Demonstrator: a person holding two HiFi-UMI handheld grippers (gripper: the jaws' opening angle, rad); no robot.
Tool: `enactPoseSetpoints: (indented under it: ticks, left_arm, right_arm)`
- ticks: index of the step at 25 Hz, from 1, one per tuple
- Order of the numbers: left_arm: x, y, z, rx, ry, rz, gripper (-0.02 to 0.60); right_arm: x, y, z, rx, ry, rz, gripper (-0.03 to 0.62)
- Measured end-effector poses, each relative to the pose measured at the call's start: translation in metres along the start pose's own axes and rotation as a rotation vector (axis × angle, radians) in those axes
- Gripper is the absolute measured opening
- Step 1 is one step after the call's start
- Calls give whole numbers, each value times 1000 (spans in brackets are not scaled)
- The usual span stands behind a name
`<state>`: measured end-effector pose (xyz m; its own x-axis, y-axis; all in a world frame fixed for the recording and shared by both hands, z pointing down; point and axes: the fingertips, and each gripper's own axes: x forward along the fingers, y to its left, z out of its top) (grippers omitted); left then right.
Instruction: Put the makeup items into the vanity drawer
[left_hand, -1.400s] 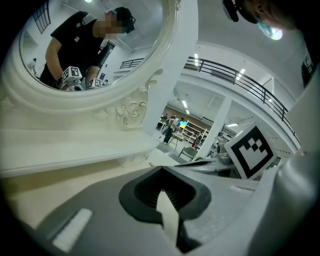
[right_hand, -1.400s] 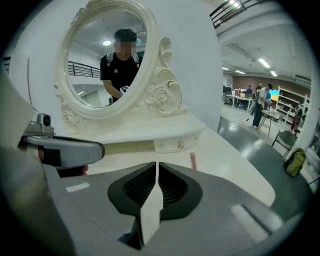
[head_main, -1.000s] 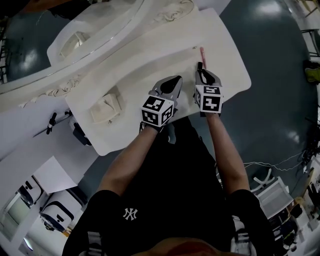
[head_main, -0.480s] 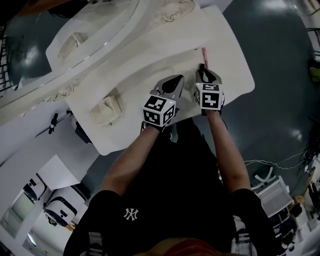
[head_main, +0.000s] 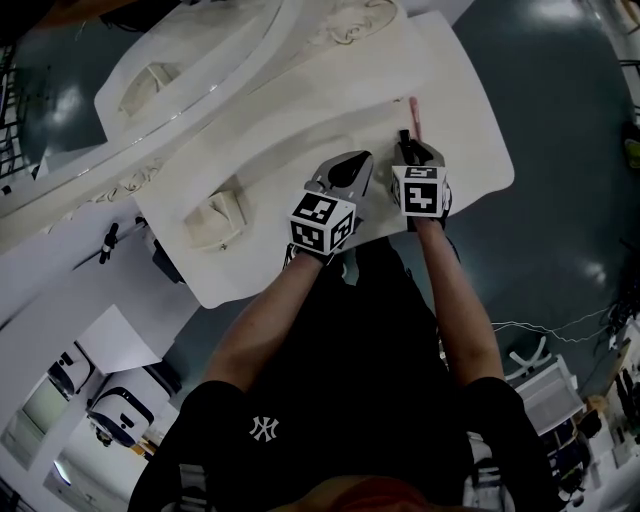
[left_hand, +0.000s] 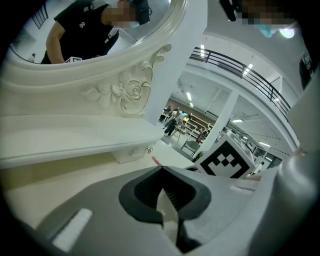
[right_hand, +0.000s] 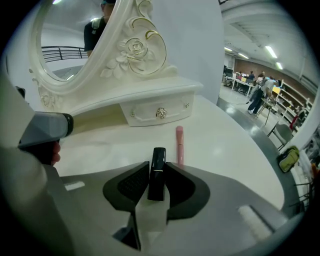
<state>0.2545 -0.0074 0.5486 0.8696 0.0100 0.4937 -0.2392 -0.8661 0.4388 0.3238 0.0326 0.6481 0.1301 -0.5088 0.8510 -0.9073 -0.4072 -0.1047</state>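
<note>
Our right gripper (right_hand: 157, 163) has just been opening its jaws, which now straddle the black lipstick (right_hand: 157, 176) lying on the near tabletop (right_hand: 225, 142), pads not pressing. We should sink lower, centre it, then squeeze gently. Our left gripper (left_hand: 161, 169) hangs closed, empty. The far drawer (right_hand: 142, 115) looks shut.

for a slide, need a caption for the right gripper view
Right gripper, jaws just opened, straddling a black tube on the white vanity top; pink tube lies just beyond.
</note>
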Motion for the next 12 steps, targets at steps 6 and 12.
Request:
enactPoseSetpoints:
  ticks: [6,12]
  left_arm:
    - [-6,4,-2,-11,-5,18,0]
    - [-15,6,-6,-21,-18,28,0]
  right_arm:
    - [3,2,-4,-56,21,3,124]
    - [-3,0,-3,-26,-28,38,123]
